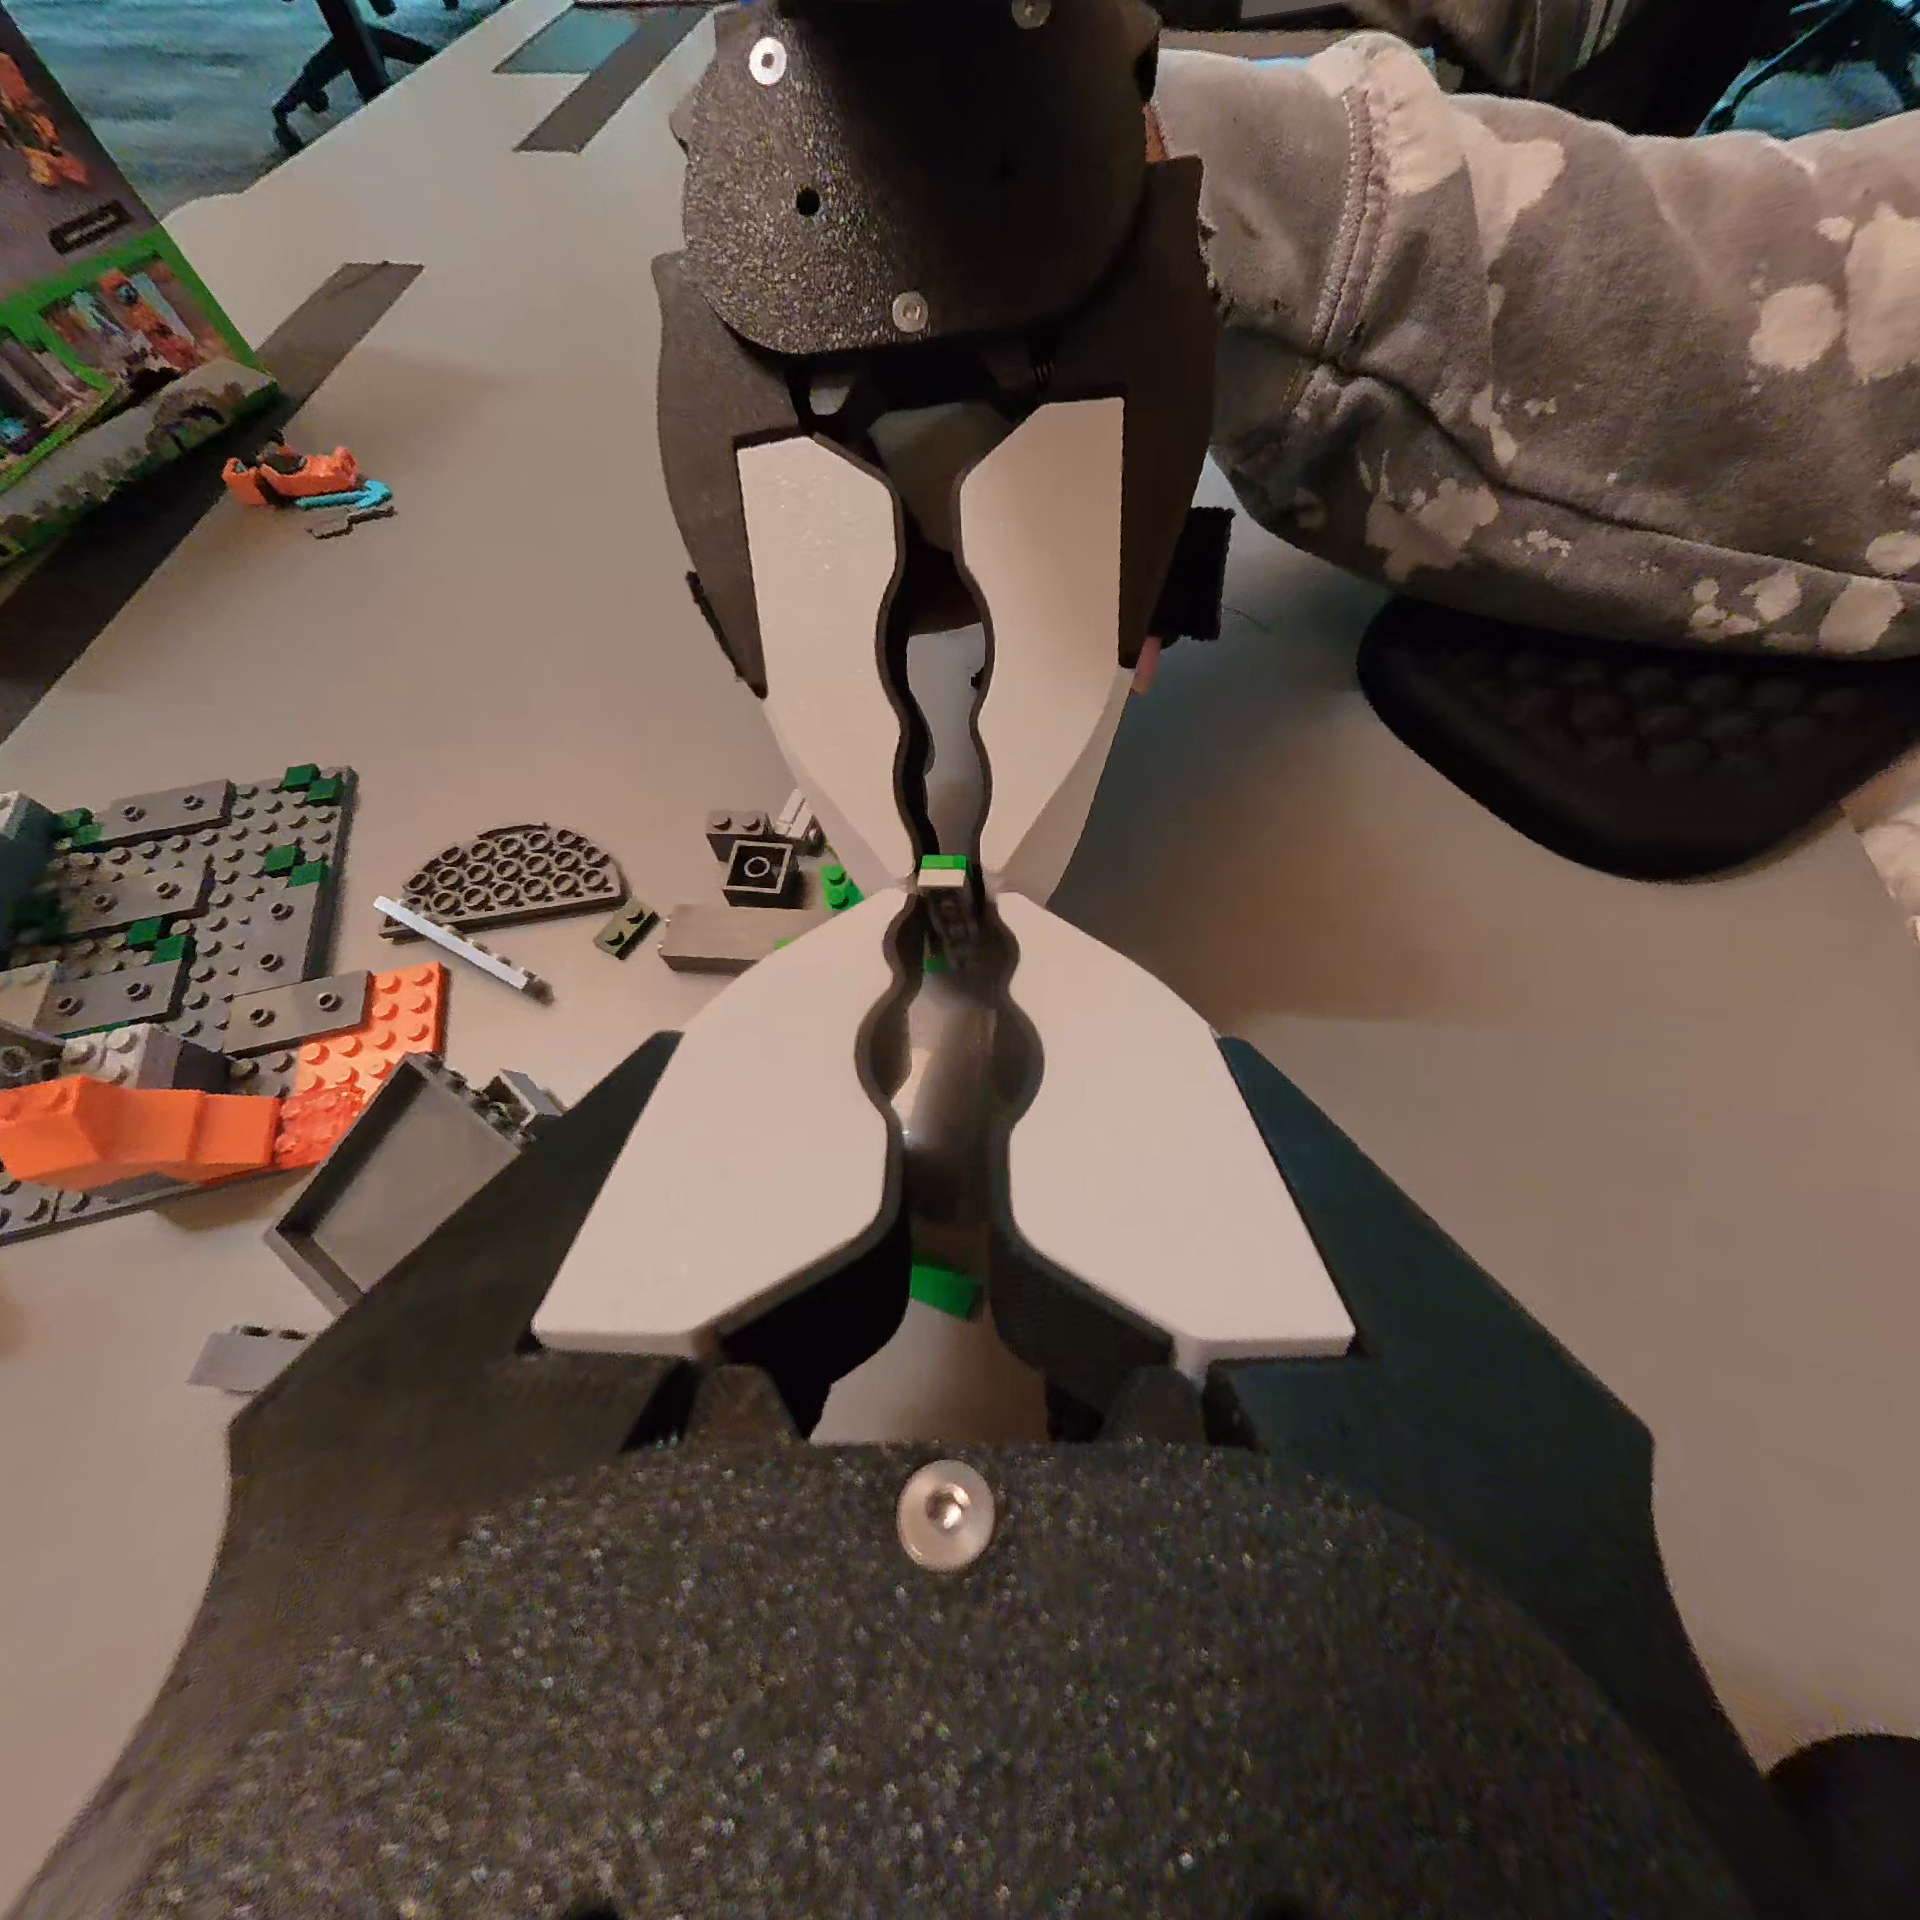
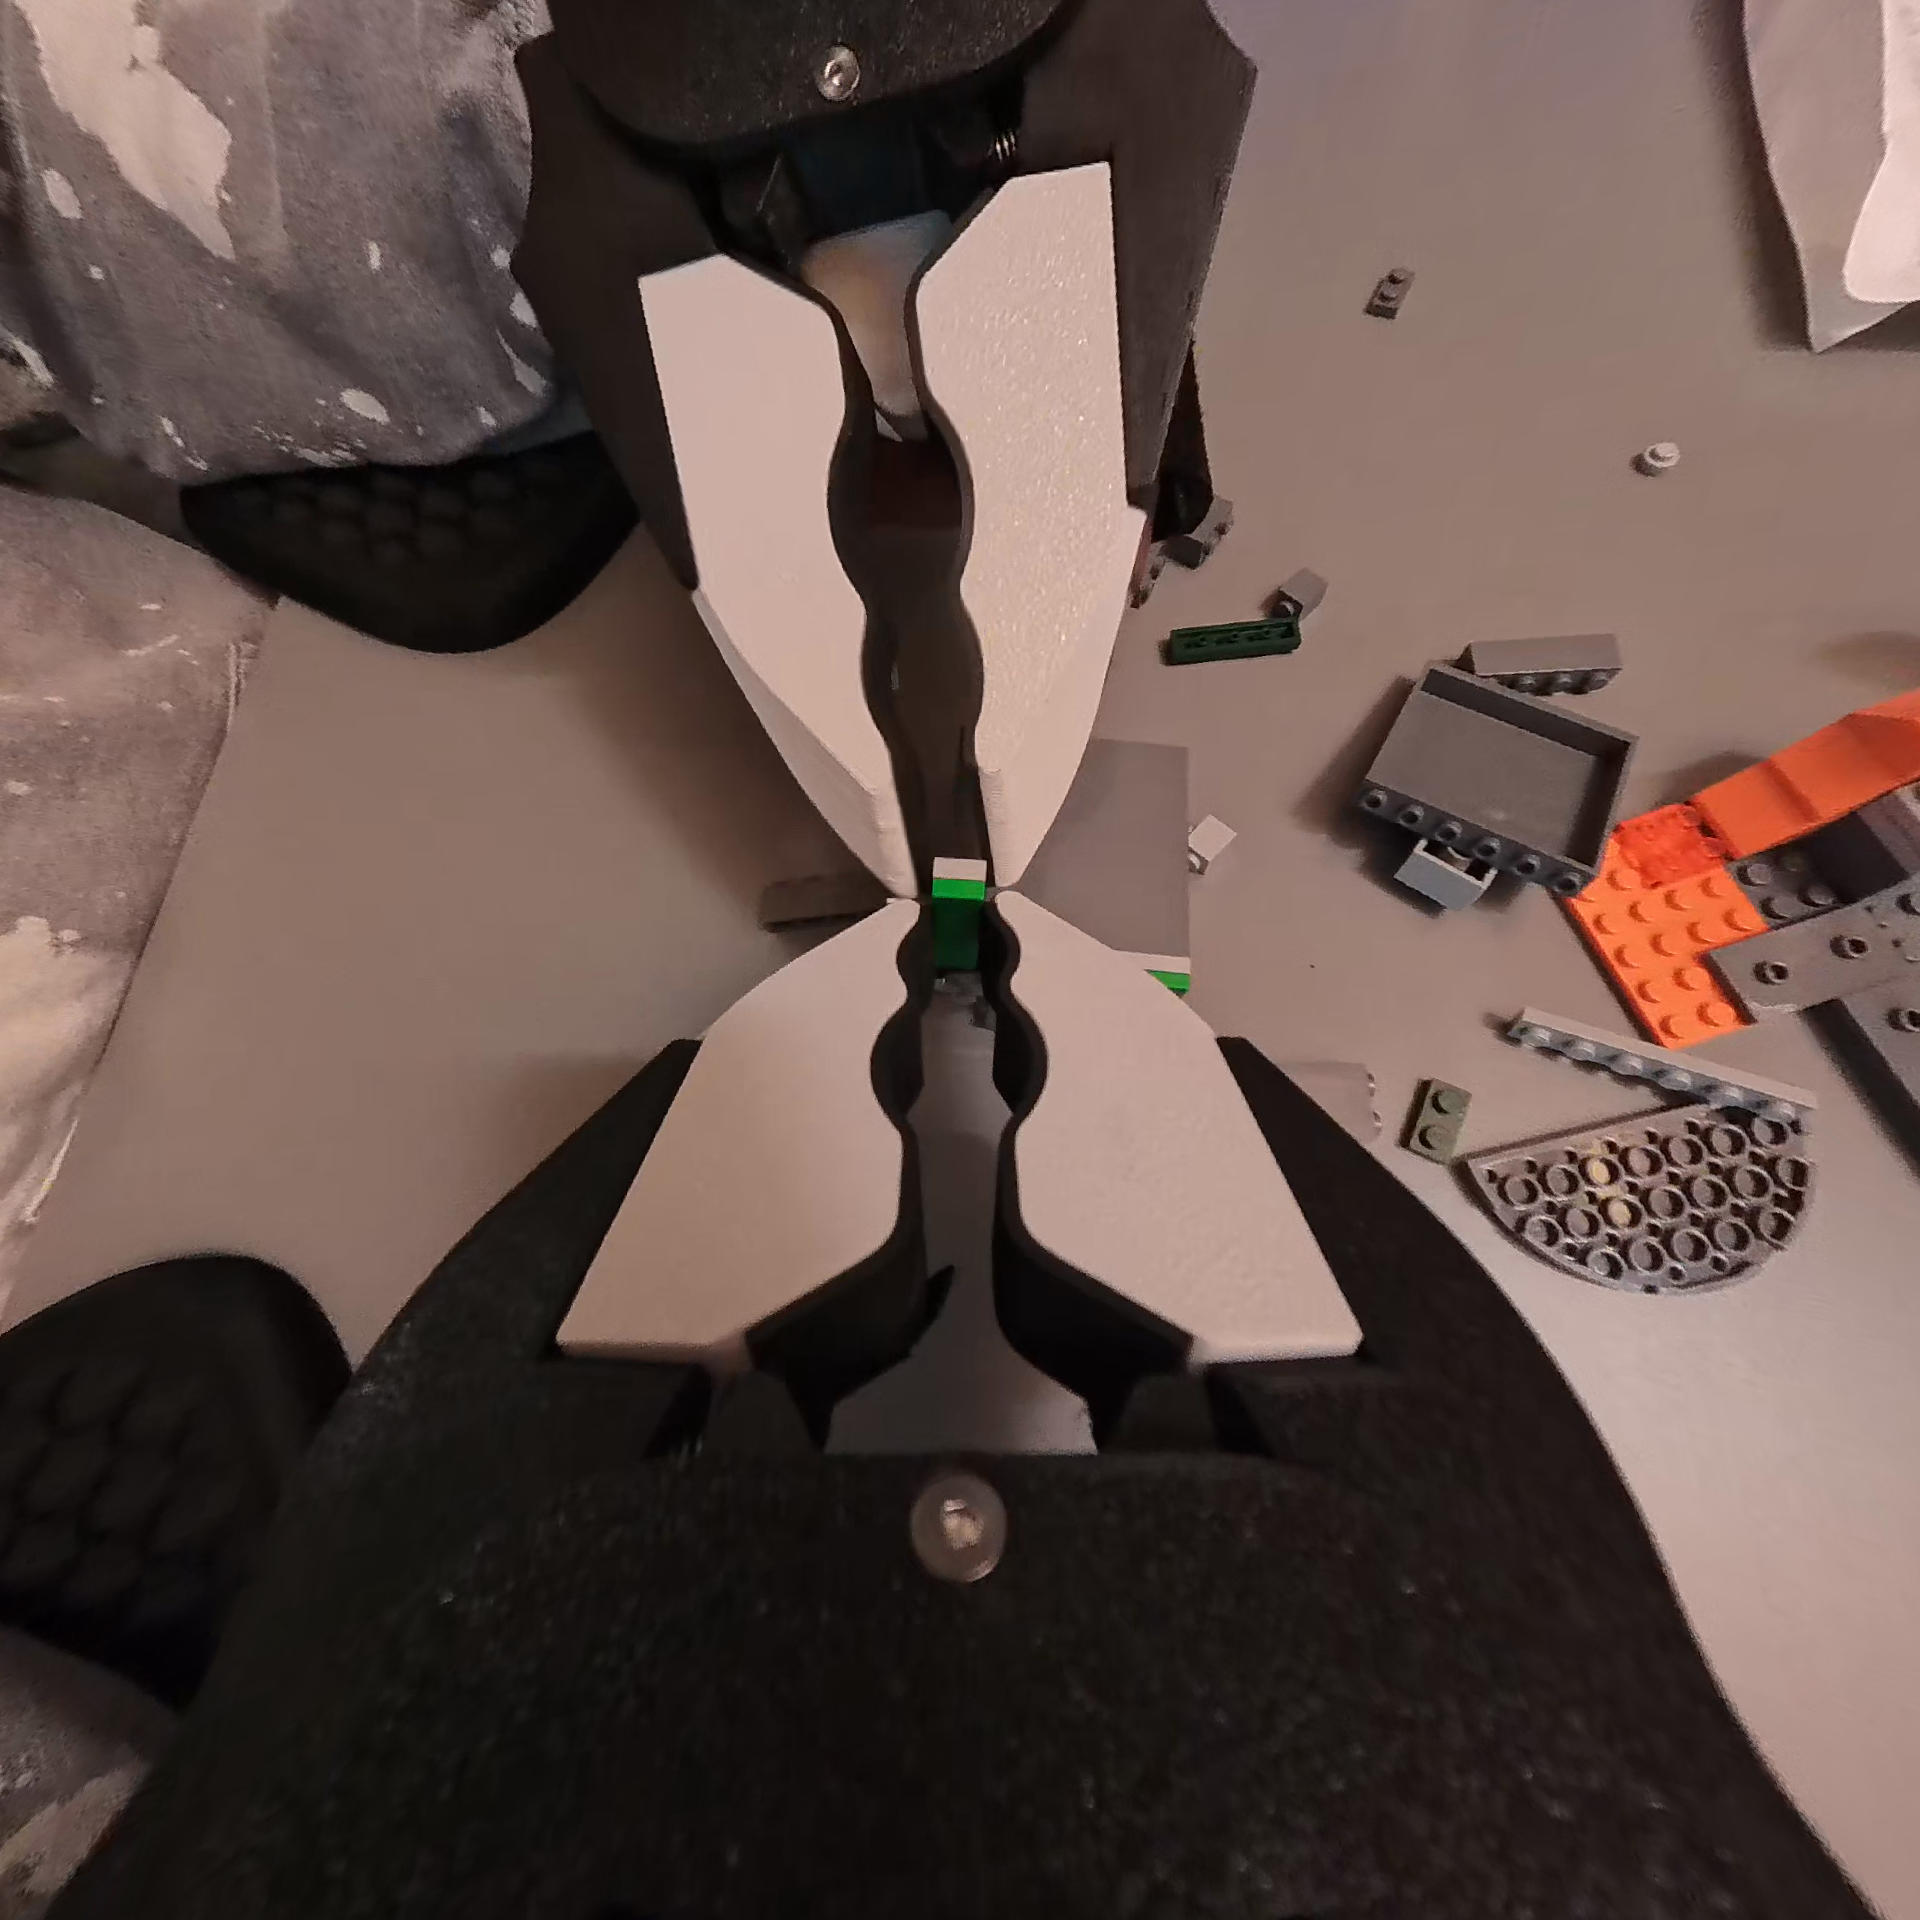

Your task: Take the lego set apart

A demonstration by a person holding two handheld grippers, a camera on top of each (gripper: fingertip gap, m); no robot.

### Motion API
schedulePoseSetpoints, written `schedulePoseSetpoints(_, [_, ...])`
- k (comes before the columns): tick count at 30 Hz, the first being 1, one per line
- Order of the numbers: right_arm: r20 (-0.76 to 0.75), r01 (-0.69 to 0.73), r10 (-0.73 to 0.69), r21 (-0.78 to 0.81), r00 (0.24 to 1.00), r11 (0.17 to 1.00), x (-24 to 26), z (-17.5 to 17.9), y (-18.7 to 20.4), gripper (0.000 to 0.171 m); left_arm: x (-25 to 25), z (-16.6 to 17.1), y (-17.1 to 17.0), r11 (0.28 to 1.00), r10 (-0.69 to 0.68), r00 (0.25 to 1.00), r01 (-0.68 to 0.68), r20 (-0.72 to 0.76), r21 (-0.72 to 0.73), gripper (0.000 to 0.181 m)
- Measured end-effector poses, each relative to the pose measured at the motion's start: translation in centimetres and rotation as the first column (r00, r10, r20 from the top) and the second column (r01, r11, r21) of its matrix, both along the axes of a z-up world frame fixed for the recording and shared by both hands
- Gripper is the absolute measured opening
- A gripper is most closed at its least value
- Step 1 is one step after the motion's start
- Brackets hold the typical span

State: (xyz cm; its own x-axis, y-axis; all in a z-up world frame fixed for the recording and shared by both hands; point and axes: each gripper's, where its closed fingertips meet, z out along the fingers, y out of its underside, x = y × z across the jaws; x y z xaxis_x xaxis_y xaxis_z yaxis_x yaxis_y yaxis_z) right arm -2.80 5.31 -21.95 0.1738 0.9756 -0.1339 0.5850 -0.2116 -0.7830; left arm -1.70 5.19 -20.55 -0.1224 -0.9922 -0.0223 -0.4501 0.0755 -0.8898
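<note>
Grey table (image 1: pixel 1351 1143): L gripper (image 1: pixel 948 920) & R gripper (image 2: pixel 956 925) fingers both pinching small green/white lego piece (image 2: pixel 957 891) tip-to-tip.

Two hand-held grippers meet tip to tip, the left hand-held gripper (image 1: pixel 943 940) and the right hand-held gripper (image 2: pixel 958 935). One half-round studded plate (image 2: pixel 1652 1205) lies on the desk (image 1: pixel 1455 1195). One open grey tray piece (image 2: pixel 1496 774), one long thin grey strip (image 2: pixel 1652 1070), one printed box (image 1: pixel 94 343), one partly built baseplate model (image 1: pixel 177 935)
</note>
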Motion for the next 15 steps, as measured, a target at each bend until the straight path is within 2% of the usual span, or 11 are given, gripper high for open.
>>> schedulePoseSetpoints(2, [0.007, 0.004, -0.004, -0.008, 1.0, 1.0, -0.02, -0.17, 0.03, 0.008, -0.09, -0.04, -0.14, 1.0, -0.012, 1.0, 0.012, 0.001, -0.022, 0.015])
schedulePoseSetpoints(6, [0.029, -0.01, 0.011, -0.026, 1.0, 1.0, -0.26, -0.71, -0.24, 0.008, 0.06, 0.6, -0.34, 0.999, -0.022, 0.999, 0.024, 0.046, -0.048, 0.013])
schedulePoseSetpoints(10, [0.032, -0.025, 0.026, -0.032, 0.999, 0.999, -0.54, -0.92, -0.44, 0.008, -0.16, 0.07, -0.33, 1.0, -0.024, 1.0, 0.024, 0.008, -0.02, 0.007])
schedulePoseSetpoints(15, [0.022, -0.032, 0.032, -0.024, 0.999, 0.999, -0.61, -0.75, -0.51, 0.008, -0.49, 0.01, -0.29, 0.999, -0.028, 1.0, 0.027, -0.005, -0.026, 0.014])
